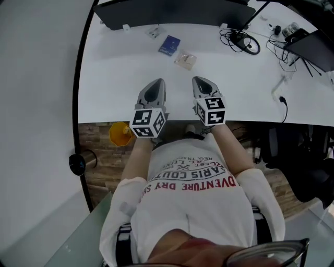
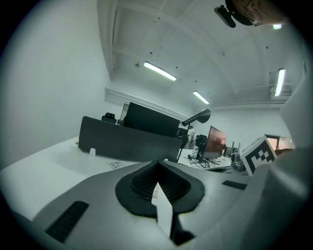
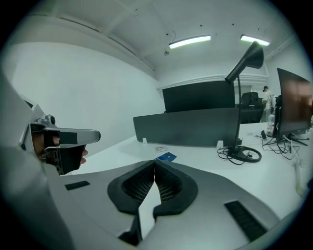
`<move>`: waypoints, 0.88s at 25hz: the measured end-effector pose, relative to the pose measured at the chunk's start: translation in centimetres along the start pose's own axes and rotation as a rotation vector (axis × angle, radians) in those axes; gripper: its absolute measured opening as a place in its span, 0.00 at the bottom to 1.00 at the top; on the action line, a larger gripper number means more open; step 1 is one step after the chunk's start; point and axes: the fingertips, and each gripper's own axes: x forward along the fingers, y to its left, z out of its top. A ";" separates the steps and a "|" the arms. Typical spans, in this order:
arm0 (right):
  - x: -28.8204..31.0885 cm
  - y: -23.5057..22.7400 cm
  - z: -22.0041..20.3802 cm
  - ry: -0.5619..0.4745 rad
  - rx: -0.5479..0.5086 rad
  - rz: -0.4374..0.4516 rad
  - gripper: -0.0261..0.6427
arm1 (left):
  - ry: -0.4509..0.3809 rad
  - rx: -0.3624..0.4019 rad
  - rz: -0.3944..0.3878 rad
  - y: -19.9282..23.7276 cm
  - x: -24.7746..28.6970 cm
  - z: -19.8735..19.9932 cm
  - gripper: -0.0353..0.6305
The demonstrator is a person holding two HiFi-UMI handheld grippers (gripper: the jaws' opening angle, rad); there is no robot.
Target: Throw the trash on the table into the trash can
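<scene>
Three pieces of trash lie on the white table (image 1: 115, 78): a blue packet (image 1: 169, 45), a clear wrapper (image 1: 185, 60) and a small wrapper (image 1: 154, 33) further back. My left gripper (image 1: 158, 82) and right gripper (image 1: 198, 80) hover side by side over the table's near edge, short of the trash. Both are shut with nothing between the jaws. In the right gripper view the jaw tips (image 3: 155, 162) meet just below the blue packet (image 3: 166, 157), with the small wrapper (image 3: 159, 149) behind it. The left gripper view shows closed tips (image 2: 157, 163) too. An orange bin (image 1: 120, 134) stands on the floor under the table's left end.
A dark partition (image 1: 172, 13) runs along the table's back edge. Coiled black cables (image 1: 242, 41) and a monitor (image 1: 318, 47) occupy the right side. A black round object (image 1: 78, 164) sits on the floor at left. A white wall (image 1: 36, 104) borders the left.
</scene>
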 end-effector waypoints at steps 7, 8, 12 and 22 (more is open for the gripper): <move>-1.5 -4.8 0.1 -0.029 0.031 -0.061 0.08 | -0.002 0.016 -0.069 -3.5 3.2 0.3 0.09; -1.5 -5.1 0.1 -0.031 0.037 -0.062 0.08 | 0.000 0.026 -0.071 -3.6 3.5 0.4 0.09; -1.4 -6.2 0.0 -0.027 0.057 -0.059 0.08 | -0.012 0.036 -0.056 -3.9 4.5 1.0 0.09; 1.4 -8.2 -1.6 0.060 0.058 -0.006 0.08 | 0.005 0.015 0.010 -3.6 6.4 0.2 0.09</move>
